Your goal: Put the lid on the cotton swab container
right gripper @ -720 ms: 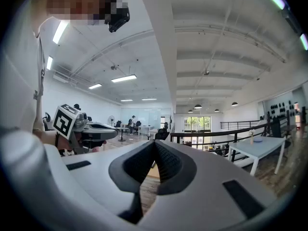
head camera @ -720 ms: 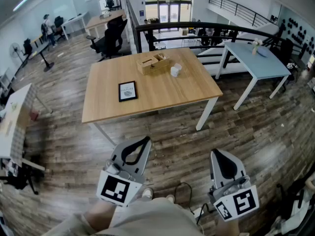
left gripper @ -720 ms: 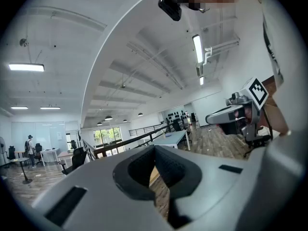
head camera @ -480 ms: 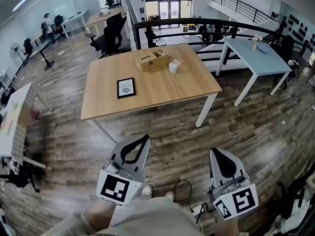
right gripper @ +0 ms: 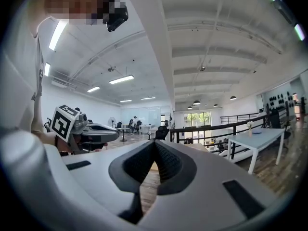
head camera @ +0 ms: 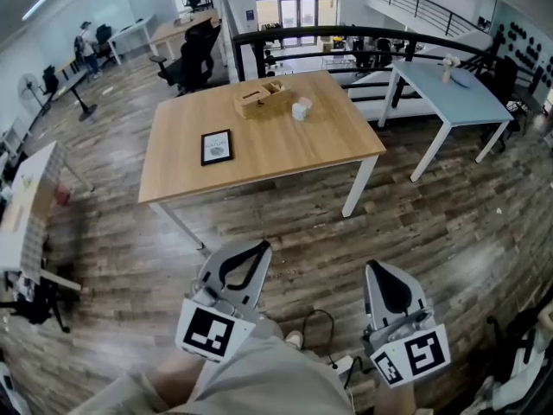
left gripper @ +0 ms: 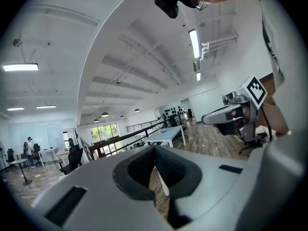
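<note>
A small white cotton swab container (head camera: 300,109) stands on the far half of a wooden table (head camera: 285,158), beside a wooden box (head camera: 262,98). It is too small here to tell its lid apart. Both grippers hang low over the floor, well short of the table. My left gripper (head camera: 261,246) is shut with nothing in it, its tips meeting in the left gripper view (left gripper: 155,148). My right gripper (head camera: 373,269) is also shut and empty, pointing level across the room in the right gripper view (right gripper: 155,142).
A black-framed picture (head camera: 216,146) lies on the table's left half. A pale blue table (head camera: 471,102) stands to the right, and a dark railing (head camera: 346,35) runs behind. Office chairs (head camera: 194,63) and desks stand at the back left. A cable (head camera: 324,331) lies by my feet.
The table and what stands on it have slid slightly up and left in the head view. Both grippers stay low and shut, almost in the same places.
</note>
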{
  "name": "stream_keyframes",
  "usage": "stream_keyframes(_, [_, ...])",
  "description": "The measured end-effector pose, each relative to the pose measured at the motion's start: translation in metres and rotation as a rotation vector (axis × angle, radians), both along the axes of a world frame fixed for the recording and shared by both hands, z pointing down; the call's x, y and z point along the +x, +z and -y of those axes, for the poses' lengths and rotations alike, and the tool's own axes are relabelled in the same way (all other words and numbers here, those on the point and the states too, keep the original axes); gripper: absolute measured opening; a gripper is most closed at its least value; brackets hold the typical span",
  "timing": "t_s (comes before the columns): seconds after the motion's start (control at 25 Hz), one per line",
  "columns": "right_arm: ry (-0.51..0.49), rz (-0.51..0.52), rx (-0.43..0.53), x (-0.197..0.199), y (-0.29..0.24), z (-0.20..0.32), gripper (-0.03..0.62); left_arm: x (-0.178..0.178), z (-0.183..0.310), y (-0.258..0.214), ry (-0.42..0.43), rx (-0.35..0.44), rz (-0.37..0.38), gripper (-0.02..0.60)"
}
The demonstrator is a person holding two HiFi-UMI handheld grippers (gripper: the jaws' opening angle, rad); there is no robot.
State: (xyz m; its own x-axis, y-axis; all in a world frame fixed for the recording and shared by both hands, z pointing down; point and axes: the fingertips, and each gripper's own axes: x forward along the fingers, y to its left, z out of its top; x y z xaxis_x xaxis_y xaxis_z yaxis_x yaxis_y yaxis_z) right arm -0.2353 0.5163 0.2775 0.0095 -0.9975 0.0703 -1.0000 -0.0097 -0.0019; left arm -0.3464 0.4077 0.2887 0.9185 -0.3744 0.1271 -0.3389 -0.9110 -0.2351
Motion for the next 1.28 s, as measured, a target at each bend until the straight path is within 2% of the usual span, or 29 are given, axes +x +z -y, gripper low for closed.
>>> stream_keyframes(0.36, [0.034,-0.005,-0.009,0.019,0.009,-0.006,0.026,0.013,0.001,0.0,-0.001,0.003,-0.025,0.021])
stream_keyframes(0.64, [0.01,-0.004,-0.041,0.033,0.021,0.028,0.026,0.031,0.033,0.012,-0.009,-0.017,-0.022,0.021])
stream_keyframes(1.0, [0.014,-0.02,-0.071,0.088,0.03,0.116,0.026,0.082,0.123,0.024,-0.019,-0.041,-0.025,0.021])
stream_keyframes(1.28, [0.019,-0.021,-0.1,0.13,0.024,0.21,0.026,0.132,0.222,0.027,-0.011,-0.059,0.034,0.021])
